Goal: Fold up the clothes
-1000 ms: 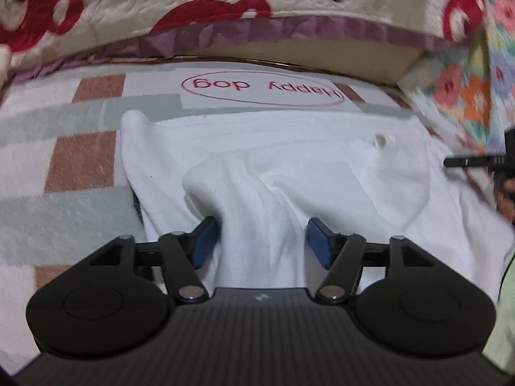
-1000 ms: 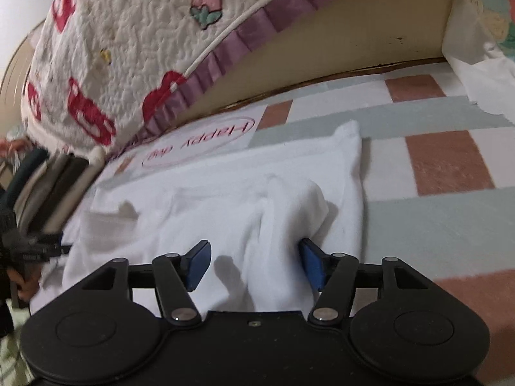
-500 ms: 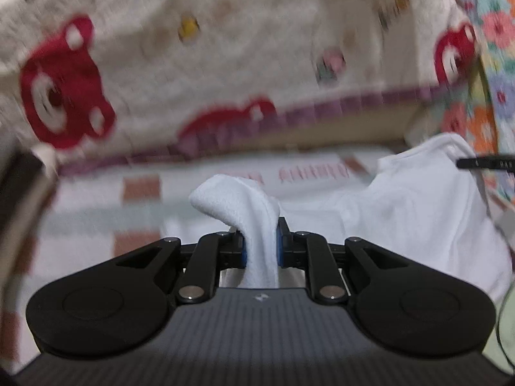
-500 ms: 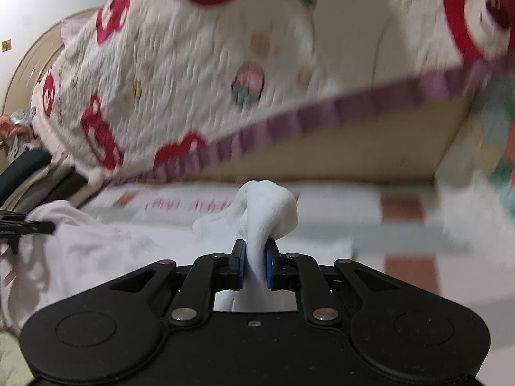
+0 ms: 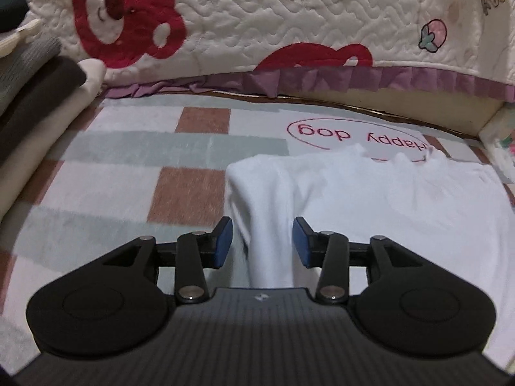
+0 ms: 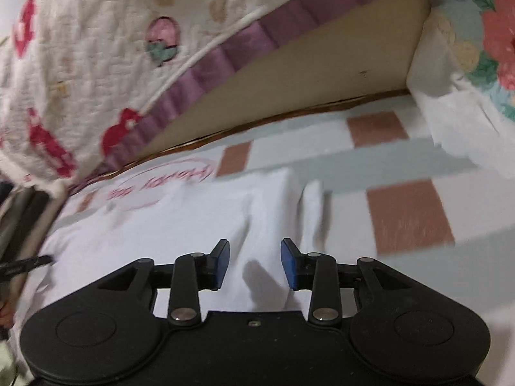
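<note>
My left tongs and right tongs, clamped half a second ago, now gape apart astride ridges of one white garment lying on the checked blanket, one quilt behind.

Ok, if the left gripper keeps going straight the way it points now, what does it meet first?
The left gripper is open astride a raised ridge of the white garment, so it would likely meet that fold first; the checked blanket lies beyond.

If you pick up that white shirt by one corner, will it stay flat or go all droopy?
Probably droopy: the white shirt already bunches into a soft ridge between the open left gripper. It likely feels light, and may slide on the checked blanket.
</note>
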Available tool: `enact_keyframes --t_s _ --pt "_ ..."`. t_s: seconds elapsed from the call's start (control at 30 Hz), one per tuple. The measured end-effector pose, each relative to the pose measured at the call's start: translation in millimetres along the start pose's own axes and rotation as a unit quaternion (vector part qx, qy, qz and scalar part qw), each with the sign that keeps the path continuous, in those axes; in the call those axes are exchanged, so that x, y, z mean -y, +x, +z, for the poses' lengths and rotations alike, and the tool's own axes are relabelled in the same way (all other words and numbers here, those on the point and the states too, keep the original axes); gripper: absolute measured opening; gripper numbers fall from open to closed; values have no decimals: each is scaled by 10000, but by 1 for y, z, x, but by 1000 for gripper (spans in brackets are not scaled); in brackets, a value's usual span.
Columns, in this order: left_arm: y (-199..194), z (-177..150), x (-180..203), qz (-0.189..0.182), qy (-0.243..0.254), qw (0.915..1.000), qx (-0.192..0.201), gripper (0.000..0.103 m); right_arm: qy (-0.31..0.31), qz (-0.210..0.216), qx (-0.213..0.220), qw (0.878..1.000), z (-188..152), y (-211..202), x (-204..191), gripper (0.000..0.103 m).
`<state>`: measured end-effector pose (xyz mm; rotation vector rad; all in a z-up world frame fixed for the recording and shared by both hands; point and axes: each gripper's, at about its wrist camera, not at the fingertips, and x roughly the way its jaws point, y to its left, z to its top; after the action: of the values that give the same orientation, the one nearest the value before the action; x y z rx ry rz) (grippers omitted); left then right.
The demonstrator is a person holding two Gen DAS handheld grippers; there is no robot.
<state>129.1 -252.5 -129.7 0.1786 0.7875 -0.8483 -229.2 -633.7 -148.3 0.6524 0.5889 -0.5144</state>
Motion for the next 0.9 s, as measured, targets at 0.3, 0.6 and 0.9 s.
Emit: enact_keyframes --t_s 0.3,0.6,0.9 --pt "-48 -46 -2 -1391 -550 9874 -518 44 20 500 -485 9976 -62 -51 0 44" --pt "-52 -76 2 -957 -589 9841 -1378 62 -325 531 -522 9967 -98 -84 -6 61" --pt "-64 -83 5 -941 -504 9864 -1247 62 -891 307 -100 9955 -105 -85 -12 63"
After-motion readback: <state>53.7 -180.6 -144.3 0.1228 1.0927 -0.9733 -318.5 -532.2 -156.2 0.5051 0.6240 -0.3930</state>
